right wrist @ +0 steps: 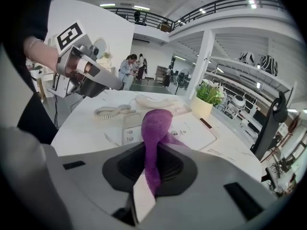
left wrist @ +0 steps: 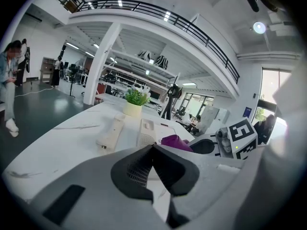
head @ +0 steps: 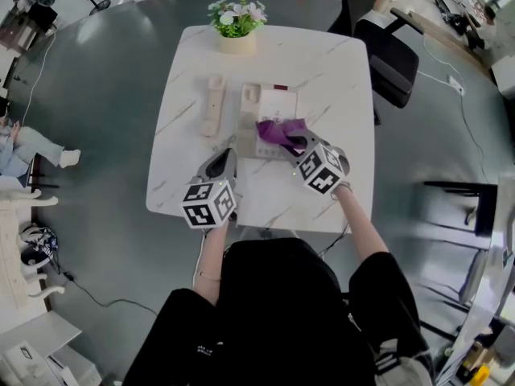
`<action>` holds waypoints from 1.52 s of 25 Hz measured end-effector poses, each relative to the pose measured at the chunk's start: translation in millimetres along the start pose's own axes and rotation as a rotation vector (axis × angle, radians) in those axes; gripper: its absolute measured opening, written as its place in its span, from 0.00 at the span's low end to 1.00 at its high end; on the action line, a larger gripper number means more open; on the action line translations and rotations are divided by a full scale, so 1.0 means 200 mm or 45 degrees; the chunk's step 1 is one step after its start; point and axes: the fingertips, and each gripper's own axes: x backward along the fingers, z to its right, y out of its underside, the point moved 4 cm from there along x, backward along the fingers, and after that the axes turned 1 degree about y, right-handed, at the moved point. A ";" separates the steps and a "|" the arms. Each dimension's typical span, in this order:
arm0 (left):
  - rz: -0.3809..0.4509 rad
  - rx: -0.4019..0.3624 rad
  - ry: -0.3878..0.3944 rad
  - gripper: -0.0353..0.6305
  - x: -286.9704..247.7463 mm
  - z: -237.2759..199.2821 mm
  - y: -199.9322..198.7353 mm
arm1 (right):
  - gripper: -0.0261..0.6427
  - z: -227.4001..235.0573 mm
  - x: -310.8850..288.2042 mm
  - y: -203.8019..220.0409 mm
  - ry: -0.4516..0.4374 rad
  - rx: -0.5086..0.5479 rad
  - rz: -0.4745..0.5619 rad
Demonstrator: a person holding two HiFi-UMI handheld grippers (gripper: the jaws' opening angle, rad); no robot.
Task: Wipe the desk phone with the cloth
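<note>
Two hand-held grippers, one desk phone, one cloth, on one worktop.

1. Right hand-held gripper (right wrist: 152,157): jaws clamped on a fold of the purple cloth (right wrist: 156,121). The cloth rises in a bunched tail ahead of the jaws and drapes forward. The gripper is held low and angled over the set, presumably so the loose end drags across the surface.

2. Cloth: centre of the head view, lying on the lower right part of the desk phone (head: 268,111), over the button area.

3. Desk phone: base at mid-frame on the white marbled worktop (head: 342,87). The handset (head: 213,103) is off the cradle and lies just left of the base, parallel to it, likely set aside to expose the cradle for wiping. The coiled cord (right wrist: 111,111) curls beside the base.

4. Left hand-held gripper (left wrist: 153,146): jaws closed tip to tip, nothing between them. It is poised near the base's lower left corner, apparently ready to steady the set. Contact with the base cannot be told.

5. Potted plant (head: 236,24): top edge of the worktop, well apart from the phone.

Clearances: there is open worktop to the right of the base and below it. The handset and cord crowd any stroke to the left. The near edge lies close behind both grippers. A chair (head: 390,51) stands off the worktop's upper right corner, clear of the wiping area.
</note>
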 end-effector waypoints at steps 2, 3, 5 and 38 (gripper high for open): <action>0.002 -0.003 0.002 0.05 0.00 0.01 0.00 | 0.09 -0.02 0.00 0.01 -0.016 0.001 -0.008; 0.003 -0.005 0.004 0.05 0.00 0.01 0.00 | 0.09 -0.03 0.00 0.01 -0.026 0.000 -0.014; 0.004 -0.008 0.006 0.05 0.00 0.01 0.00 | 0.09 -0.05 0.00 0.02 -0.049 -0.004 -0.023; 0.015 -0.008 -0.051 0.05 0.12 -0.04 0.02 | 0.09 -0.27 0.08 -0.01 -0.349 -0.279 0.053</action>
